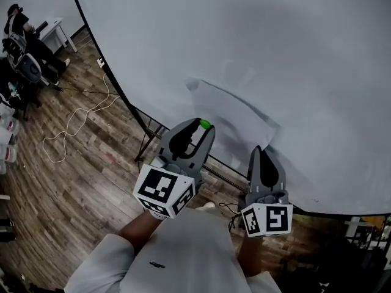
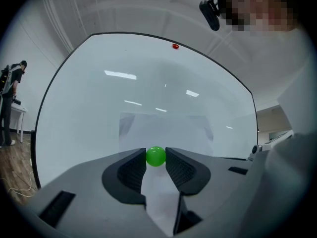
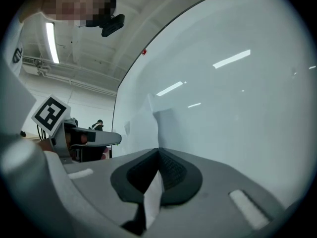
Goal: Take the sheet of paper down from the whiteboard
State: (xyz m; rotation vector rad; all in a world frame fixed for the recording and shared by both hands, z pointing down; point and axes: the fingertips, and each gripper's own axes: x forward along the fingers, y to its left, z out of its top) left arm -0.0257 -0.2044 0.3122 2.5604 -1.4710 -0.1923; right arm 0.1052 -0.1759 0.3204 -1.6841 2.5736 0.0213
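A white sheet of paper lies against the large whiteboard, with its top left corner curling off. My left gripper is shut on a small green ball magnet just in front of the sheet's lower left part. In the left gripper view the magnet sits between the two pads, with the paper behind it. My right gripper is shut on the sheet's lower right edge. In the right gripper view a strip of paper is pinched between the closed jaws.
A small red magnet sits near the board's top edge. The board's black stand rests on a wood floor with a white cable trailing across it. A person stands by a white table at the far left.
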